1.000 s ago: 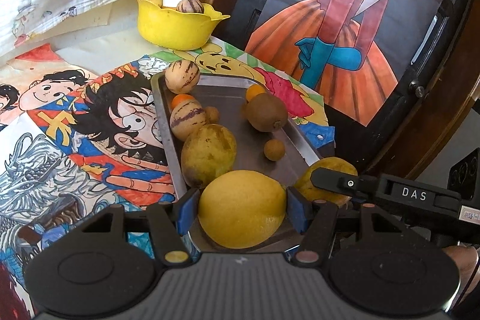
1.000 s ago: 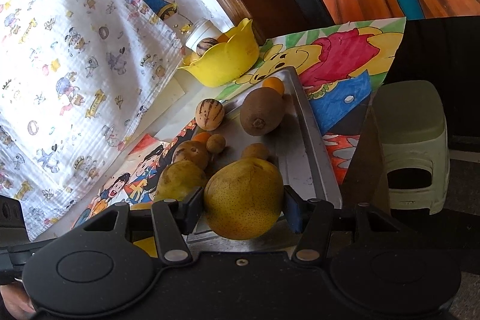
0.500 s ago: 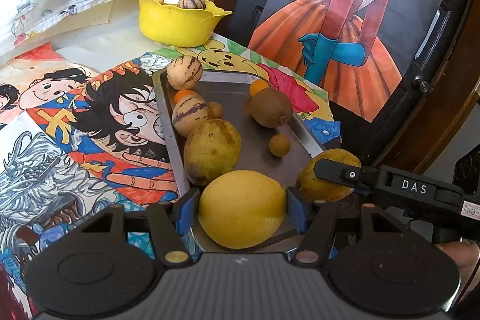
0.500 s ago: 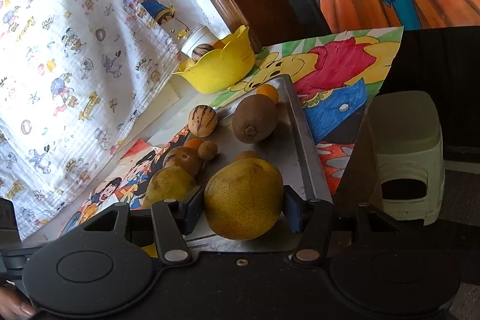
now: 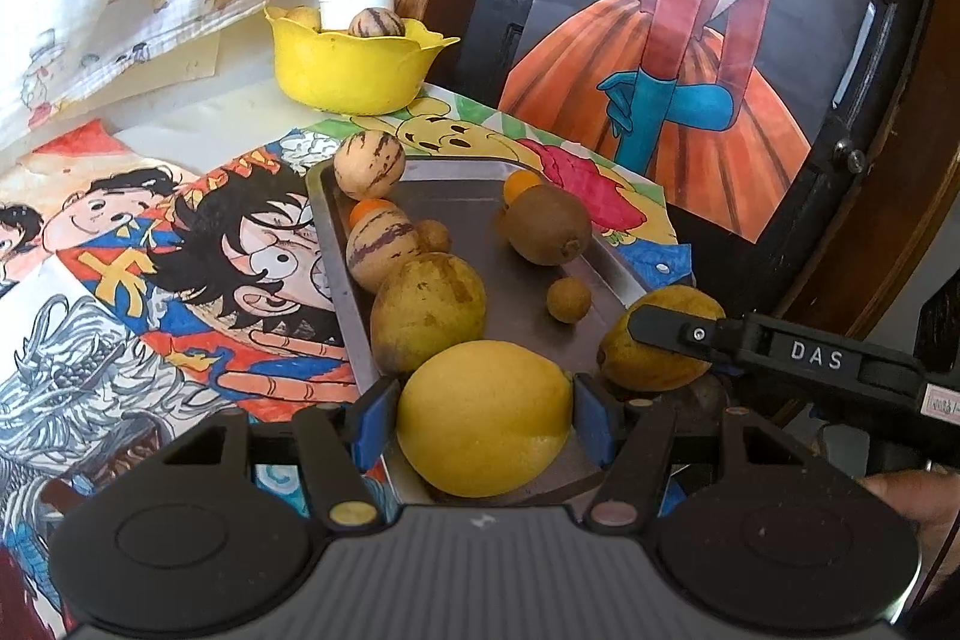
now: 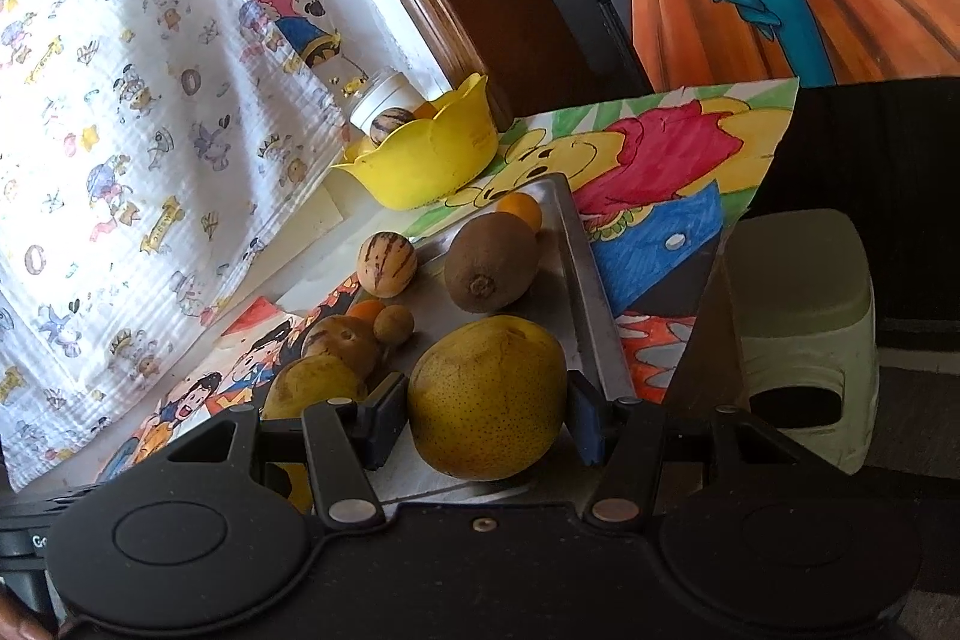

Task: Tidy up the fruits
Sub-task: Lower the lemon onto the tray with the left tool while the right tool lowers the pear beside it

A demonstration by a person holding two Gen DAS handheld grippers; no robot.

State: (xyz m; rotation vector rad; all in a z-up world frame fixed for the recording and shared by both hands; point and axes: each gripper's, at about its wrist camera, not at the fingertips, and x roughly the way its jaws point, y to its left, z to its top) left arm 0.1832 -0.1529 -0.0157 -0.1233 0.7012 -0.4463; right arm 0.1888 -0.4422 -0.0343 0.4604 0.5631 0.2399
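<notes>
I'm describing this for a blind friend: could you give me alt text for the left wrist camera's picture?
The left gripper grips a yellow lemon between its blue-padded jaws at the near end of a metal tray of mixed fruit. Beyond stands a yellow bowl; at right the other gripper holds a yellowish fruit.

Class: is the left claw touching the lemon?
Touching. The left wrist view shows both blue pads of the left claw pressed against the lemon's sides.

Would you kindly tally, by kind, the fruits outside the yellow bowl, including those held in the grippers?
Striped fruits: 2
Small orange fruits: 2
Small brown round fruits: 2
Kiwi: 1
Large yellow fruits: 3
Total: 10
</notes>
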